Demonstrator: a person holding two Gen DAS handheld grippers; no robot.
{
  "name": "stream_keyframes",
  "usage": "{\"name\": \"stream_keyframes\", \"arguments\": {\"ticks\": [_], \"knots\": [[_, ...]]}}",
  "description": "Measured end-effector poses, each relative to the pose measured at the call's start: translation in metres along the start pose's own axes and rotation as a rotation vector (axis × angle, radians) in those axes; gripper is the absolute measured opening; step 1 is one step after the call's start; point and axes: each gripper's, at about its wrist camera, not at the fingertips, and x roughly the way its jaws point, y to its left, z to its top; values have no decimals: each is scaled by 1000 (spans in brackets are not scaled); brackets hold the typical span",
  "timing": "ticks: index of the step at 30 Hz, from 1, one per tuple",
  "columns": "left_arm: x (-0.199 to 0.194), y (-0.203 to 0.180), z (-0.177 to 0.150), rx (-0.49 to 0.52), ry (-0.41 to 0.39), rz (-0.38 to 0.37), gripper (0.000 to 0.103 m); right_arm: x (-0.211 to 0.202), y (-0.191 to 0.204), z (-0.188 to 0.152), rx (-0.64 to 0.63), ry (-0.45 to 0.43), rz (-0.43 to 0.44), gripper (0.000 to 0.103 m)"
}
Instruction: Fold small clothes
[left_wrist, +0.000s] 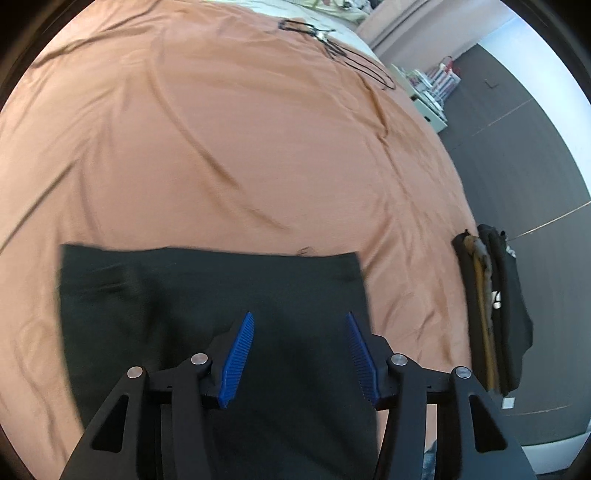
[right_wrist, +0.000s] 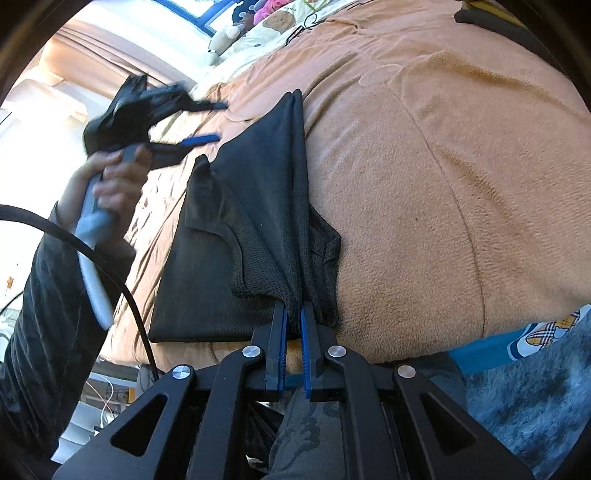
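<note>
A black garment (left_wrist: 207, 314) lies flat on the orange bedspread (left_wrist: 221, 147). My left gripper (left_wrist: 300, 320) hovers over its near part, open and empty. In the right wrist view the same black garment (right_wrist: 236, 236) is partly folded; my right gripper (right_wrist: 293, 312) is shut on a bunched edge of it and lifts that edge off the orange bedspread (right_wrist: 443, 184). The left gripper (right_wrist: 214, 122) shows there too, held in a hand above the garment's far side, open.
A stack of folded dark clothes (left_wrist: 495, 306) sits at the bed's right edge. Black hangers (left_wrist: 332, 40) lie at the far end of the bed. Dark floor (left_wrist: 535, 166) and a shelf unit lie beyond. Soft toys (right_wrist: 229, 37) sit by the window.
</note>
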Motion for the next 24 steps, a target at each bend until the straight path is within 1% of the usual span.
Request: {"name": "stream_keyframes", "arguments": {"ticks": [7, 13, 16, 19, 22, 24], "knots": [[-30, 45, -34, -40, -13, 69, 54, -6, 2, -3, 9, -25, -22, 3], [-37, 73, -61, -73, 7, 101, 54, -9, 2, -4, 13, -39, -39, 3], [-34, 81, -72, -96, 26, 92, 54, -11, 3, -3, 14, -52, -49, 3], [-27, 82, -80, -101, 48, 77, 54, -9, 1, -2, 27, -38, -53, 4], [-24, 80, -84, -93, 42, 95, 54, -10, 5, -2, 20, -31, -63, 5], [-23, 78, -84, -93, 41, 92, 53, -10, 7, -1, 9, -25, -71, 5]]}}
